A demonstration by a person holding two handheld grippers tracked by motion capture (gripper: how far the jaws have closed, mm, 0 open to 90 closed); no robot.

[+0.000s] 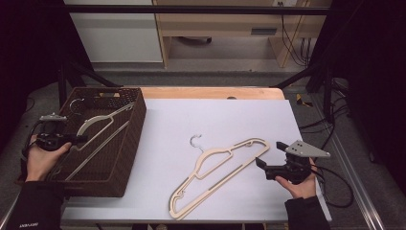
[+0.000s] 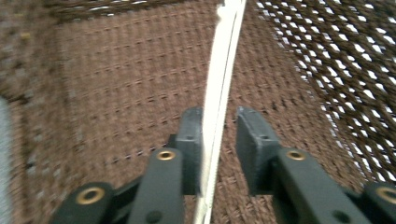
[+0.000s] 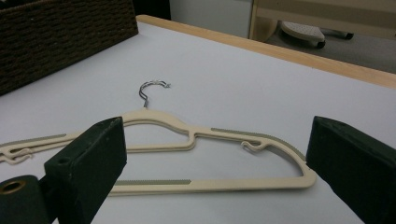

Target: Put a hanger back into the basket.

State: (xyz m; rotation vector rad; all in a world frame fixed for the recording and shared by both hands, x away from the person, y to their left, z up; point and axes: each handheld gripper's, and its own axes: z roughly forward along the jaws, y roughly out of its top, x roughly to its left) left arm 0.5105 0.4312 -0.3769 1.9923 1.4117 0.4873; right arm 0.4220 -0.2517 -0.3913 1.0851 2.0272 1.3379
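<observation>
A cream hanger [image 1: 98,122] lies slanted inside the brown wicker basket [image 1: 138,120] at the left. My left gripper [image 1: 79,139] reaches into the basket from its left rim. In the left gripper view, that gripper [image 2: 219,126] has its jaws slightly apart around the hanger's thin bar [image 2: 224,60], with a gap on the right side of the bar. A second cream hanger [image 1: 215,167] with a metal hook [image 1: 195,141] lies flat on the white table. My right gripper [image 1: 269,154] stands open just right of this hanger's end, which lies ahead between the wide jaws [image 3: 217,135] as the hanger [image 3: 210,184].
The white table sheet [image 1: 215,115] has a wooden strip [image 1: 210,92] along its far edge. The basket wall [image 3: 60,32] rises at the left in the right gripper view. Cabinets and cables stand on the floor beyond the table.
</observation>
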